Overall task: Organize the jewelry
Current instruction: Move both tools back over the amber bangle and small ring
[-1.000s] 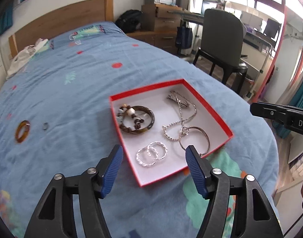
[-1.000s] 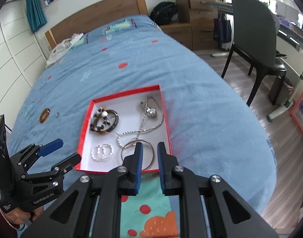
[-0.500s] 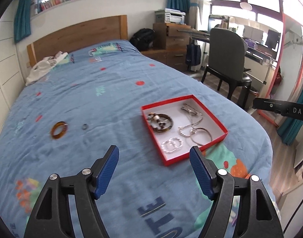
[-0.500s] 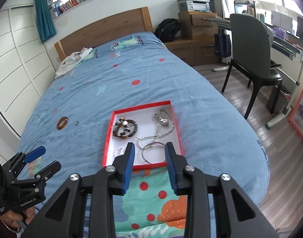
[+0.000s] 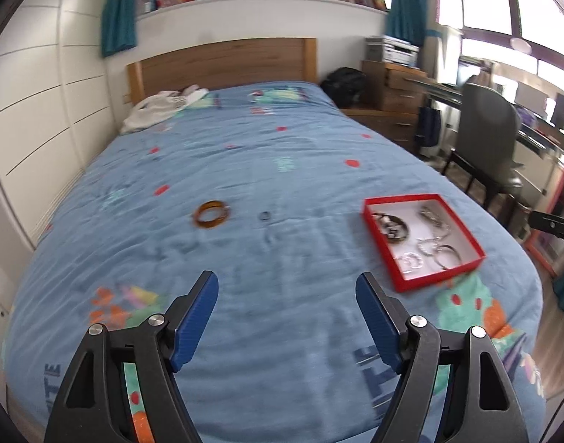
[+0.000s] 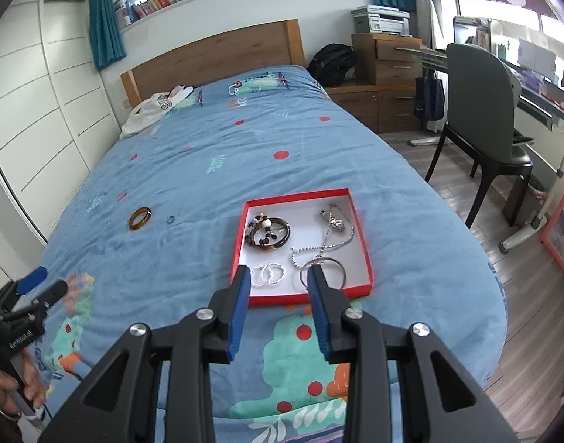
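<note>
A red tray (image 6: 363, 243) sits on a blue bed (image 6: 215, 140), holding a dark bangle (image 6: 269, 236), a silver chain (image 6: 330, 236), twin silver rings (image 6: 269, 274) and a silver hoop (image 6: 324, 271). Left of the tray, well apart from it, an amber bangle (image 6: 140, 218) and a small ring (image 6: 170, 218) lie on the cover. The left gripper (image 5: 287, 289) hangs above the bed, fingers spread wide, empty. The right gripper (image 6: 279, 277), fingers partly open and empty, hovers near the tray's front edge.

A grey chair (image 6: 481, 110) stands beside the blue bed (image 6: 226, 155) (wooden headboard (image 6: 215, 55)).
</note>
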